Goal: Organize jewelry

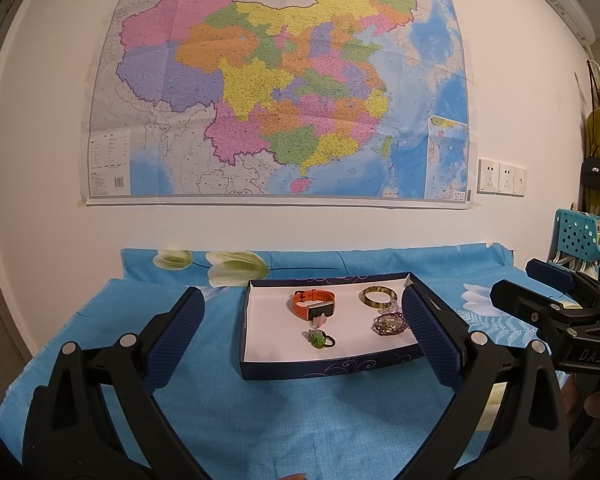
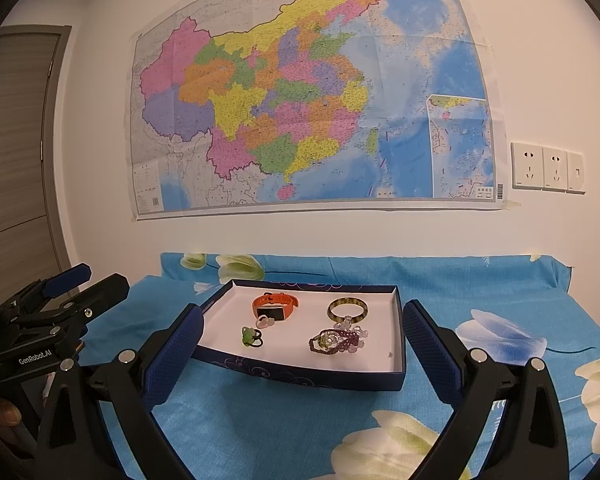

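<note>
Two grippers, both spread wide, holding nothing: left gripper (image 1: pixel 304 328), right gripper (image 2: pixel 302 334). Shallow box (image 2: pixel 300 376) at frame centre on blue flowered cloth (image 2: pixel 260 432) over bench. Inside box: orange watch (image 2: pixel 274 306) upper left, green ring (image 2: pixel 251 337) below it, bangle (image 2: pixel 348 309) upper right, bead bracelets (image 2: pixel 336 340) lower right. Map (image 2: pixel 300 100) on wall above.

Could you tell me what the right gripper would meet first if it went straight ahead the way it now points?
Probably the near wall of the shallow dark blue cardboard box, lying ahead of the open right gripper on the blue floral cloth; height is unclear, so it might pass above.
</note>
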The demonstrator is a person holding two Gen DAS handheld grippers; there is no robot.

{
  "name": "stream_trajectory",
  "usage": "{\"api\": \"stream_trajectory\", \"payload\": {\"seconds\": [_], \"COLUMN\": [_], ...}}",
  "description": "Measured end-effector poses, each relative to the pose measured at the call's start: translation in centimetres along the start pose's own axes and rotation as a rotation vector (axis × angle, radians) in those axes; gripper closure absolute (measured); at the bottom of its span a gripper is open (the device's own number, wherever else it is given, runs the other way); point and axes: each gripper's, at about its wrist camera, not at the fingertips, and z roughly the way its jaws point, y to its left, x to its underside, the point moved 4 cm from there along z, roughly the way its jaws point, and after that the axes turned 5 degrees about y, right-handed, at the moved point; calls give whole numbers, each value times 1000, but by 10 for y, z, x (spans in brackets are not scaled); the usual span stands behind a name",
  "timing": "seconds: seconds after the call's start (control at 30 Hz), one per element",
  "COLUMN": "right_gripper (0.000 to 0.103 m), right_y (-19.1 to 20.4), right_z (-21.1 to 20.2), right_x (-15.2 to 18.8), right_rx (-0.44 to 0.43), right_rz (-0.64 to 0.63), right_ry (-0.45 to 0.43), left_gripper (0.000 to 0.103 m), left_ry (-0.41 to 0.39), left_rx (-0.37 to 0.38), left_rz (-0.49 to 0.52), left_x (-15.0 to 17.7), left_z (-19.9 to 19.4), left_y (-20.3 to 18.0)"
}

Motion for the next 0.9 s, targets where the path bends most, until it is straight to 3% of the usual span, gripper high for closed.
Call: {"api": "stream_trajectory", "payload": {"seconds": [0.9], "right_gripper": [7], "right_y": [-1], "right_z": [6], "right_x": [6], "right_rx": [-1], "right_rz": [-11], "right_ry": [32], "left_gripper": [6], "left_ry": [12], "left_rx": [-12], "left_rz": [10], "left_x": [5], "left_z": [5], "left_y": [-1]}}
